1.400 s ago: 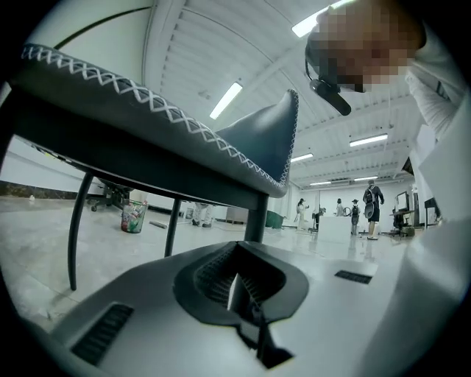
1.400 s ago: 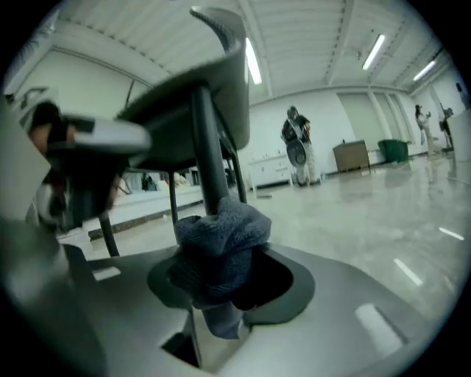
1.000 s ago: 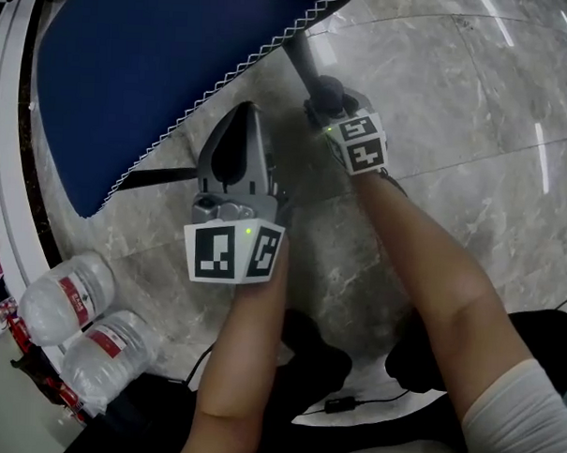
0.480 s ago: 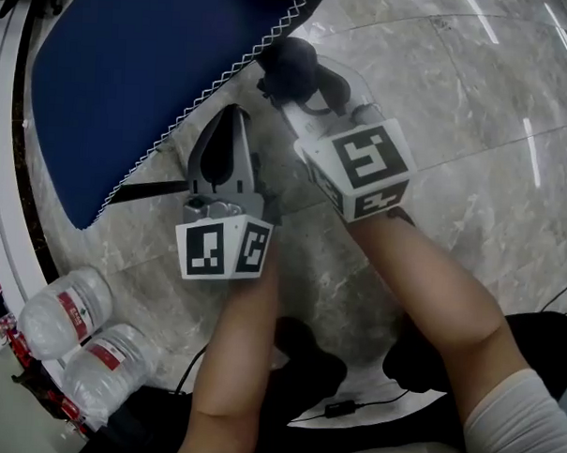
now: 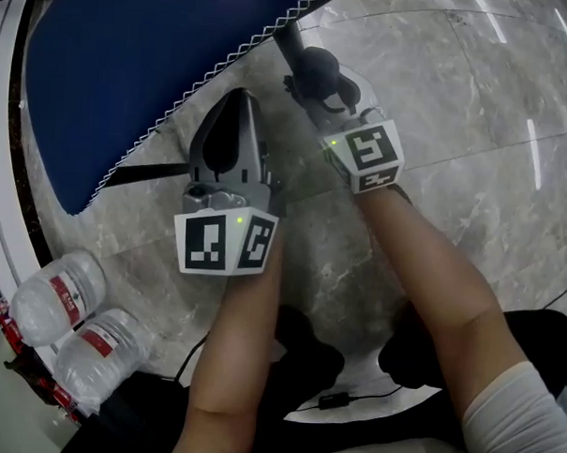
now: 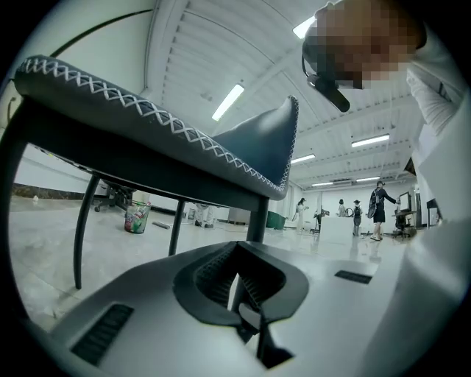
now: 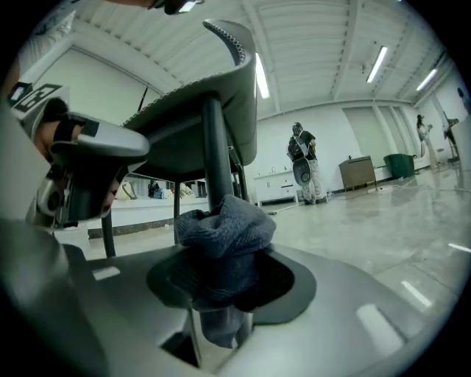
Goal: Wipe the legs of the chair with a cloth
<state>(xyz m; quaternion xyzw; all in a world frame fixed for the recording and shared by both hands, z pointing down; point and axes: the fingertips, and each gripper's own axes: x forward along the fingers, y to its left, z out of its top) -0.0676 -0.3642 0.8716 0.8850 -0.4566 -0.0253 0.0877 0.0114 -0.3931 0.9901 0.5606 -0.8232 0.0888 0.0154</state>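
Right claw (image 5: 320, 85) pinching a dark grey cloth (image 7: 224, 232), which is pressed against the black chair leg (image 7: 213, 143) below the stitched edge of the blue seat (image 5: 140, 64). Half a second earlier this claw was raised nearer the head camera, with the cloth up at the seat edge; it now sits lower along the leg. Left claw (image 5: 234, 111), jaws pressed together on nothing, is beside the seat edge, almost unmoved. Two plastic bottles (image 5: 50, 300) lie on the marble floor (image 5: 476, 107).

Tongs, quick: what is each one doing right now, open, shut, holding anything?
Left tongs: shut, nothing between them.
Right tongs: shut on the grey cloth.
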